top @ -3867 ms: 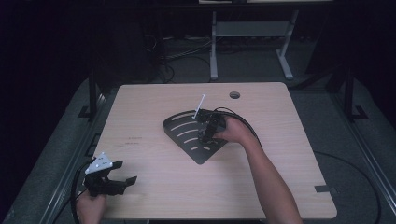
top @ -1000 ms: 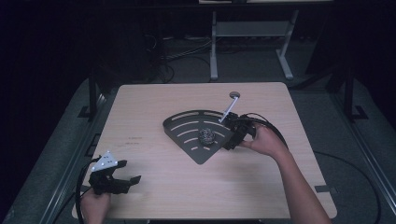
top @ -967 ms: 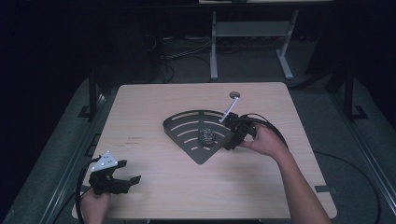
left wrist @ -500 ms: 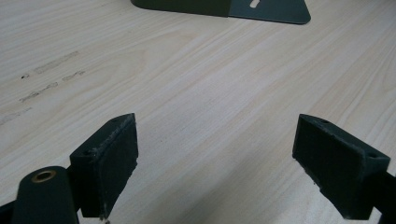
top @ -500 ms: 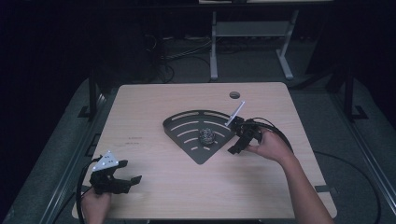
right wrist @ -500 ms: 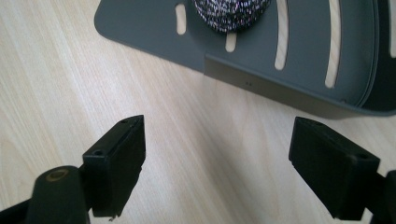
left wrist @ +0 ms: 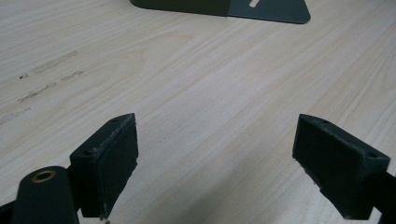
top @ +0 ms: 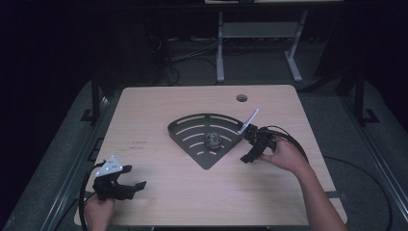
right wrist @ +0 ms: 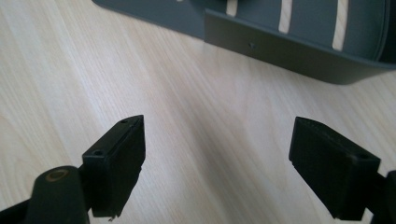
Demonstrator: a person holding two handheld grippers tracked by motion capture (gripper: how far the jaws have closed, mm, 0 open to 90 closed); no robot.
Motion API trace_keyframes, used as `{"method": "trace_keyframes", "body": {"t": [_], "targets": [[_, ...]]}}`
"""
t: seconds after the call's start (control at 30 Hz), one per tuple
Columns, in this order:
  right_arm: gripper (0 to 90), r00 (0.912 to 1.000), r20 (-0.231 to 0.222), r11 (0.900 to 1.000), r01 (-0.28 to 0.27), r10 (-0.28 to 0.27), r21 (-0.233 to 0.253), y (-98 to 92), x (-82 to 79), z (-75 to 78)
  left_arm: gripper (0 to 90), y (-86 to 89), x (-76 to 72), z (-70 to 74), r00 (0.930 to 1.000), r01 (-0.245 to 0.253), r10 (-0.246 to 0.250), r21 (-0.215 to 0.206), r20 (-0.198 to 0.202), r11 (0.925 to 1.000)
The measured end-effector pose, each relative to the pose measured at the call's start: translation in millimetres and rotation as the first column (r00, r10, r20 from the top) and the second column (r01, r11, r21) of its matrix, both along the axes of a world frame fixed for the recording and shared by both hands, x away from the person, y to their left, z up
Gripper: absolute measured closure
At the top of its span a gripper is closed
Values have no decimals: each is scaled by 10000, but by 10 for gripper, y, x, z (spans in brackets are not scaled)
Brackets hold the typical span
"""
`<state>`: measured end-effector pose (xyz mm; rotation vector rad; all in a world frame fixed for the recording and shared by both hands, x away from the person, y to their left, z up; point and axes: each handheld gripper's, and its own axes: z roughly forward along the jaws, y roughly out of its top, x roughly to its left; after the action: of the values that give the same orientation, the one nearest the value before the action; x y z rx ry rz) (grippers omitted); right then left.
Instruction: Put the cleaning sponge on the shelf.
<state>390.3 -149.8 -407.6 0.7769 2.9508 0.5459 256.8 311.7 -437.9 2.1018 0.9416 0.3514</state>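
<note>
Right gripper [top: 251,149]: jaws spread, empty, just beside the fan-shaped tray's [top: 192,126] right edge, mid-tabletop. Small dark ball [top: 213,140] sits on the tray. Left gripper [top: 126,186]: jaws spread, empty, near the front-left corner. Risk: a jaw knocks the tray and the ball rolls off.

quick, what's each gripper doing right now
Left hand-held gripper: open, holding nothing.
Right hand-held gripper: open, holding nothing, beside the dark tray.

— Where can a gripper pass?
— Bare table [top: 159,106] lies left, far and near of the fan-shaped tray [top: 190,126] — its raised rim and the crumpled ball [top: 212,139] block the middle.
</note>
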Motion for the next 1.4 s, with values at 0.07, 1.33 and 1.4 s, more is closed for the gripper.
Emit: {"method": "trace_keyframes", "body": {"t": [0.07,1.33,1.4], "targets": [[183,10000,-19,9999,25,-24,113,-24,-13,-4,137,-1,0,0,10000,1,-1,1,3,10000],[175,9976,-86,9969,687,-684,371,-462,-322,-210,137,-15,5,-13,10000,30,-30,103,-41,9999],[175,9974,-35,9965,716,-715,428,-479,-344,-209,137,-15,5,-12,10000,46,-46,117,-39,9999]]}}
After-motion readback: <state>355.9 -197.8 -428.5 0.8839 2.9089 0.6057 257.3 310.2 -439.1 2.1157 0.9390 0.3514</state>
